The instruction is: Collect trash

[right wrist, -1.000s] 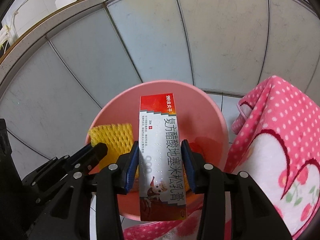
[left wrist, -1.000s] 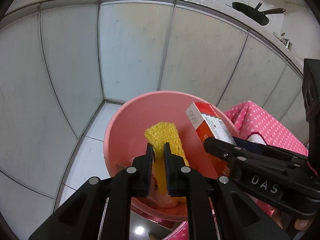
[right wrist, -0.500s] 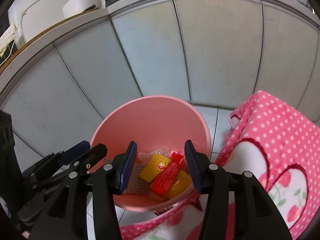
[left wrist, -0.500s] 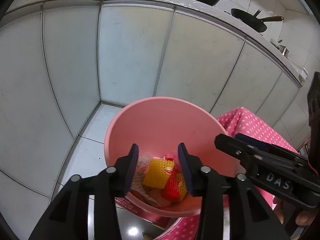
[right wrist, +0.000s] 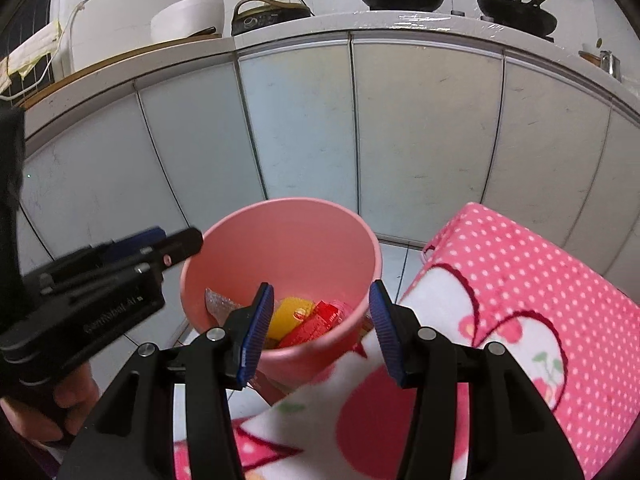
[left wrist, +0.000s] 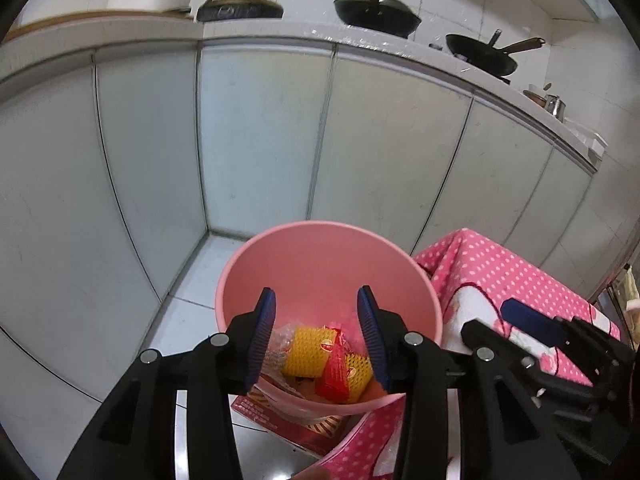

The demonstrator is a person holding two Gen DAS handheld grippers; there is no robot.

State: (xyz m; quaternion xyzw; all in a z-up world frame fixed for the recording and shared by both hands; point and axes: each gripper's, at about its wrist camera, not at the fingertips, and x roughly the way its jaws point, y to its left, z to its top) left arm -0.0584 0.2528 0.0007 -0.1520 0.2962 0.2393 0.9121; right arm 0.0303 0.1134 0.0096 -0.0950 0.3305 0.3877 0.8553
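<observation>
A pink bin (left wrist: 320, 264) (right wrist: 304, 236) stands on the tiled floor beside the cabinets. At its bottom lie a yellow foam net (left wrist: 308, 350) (right wrist: 288, 316), a red box (left wrist: 336, 372) (right wrist: 316, 326) and clear crumpled plastic (left wrist: 276, 354). My left gripper (left wrist: 316, 340) hangs open above the bin's near rim, nothing between its blue pads. My right gripper (right wrist: 320, 328) is open too, empty, over the bin's near edge and the pink cloth. In the right wrist view the left gripper (right wrist: 176, 246) reaches toward the bin from the left, held by a hand (right wrist: 76, 404).
A pink polka-dot cloth (left wrist: 516, 280) (right wrist: 528, 296) covers a surface right of the bin. A red printed carton (left wrist: 304, 428) lies under the bin. Pale cabinet doors (left wrist: 260, 136) close off the back, with pans (left wrist: 376, 16) on the counter above.
The left gripper let go of the yellow foam net and the right let go of the red box; both now lie in the bin. Both grippers have pulled up and back.
</observation>
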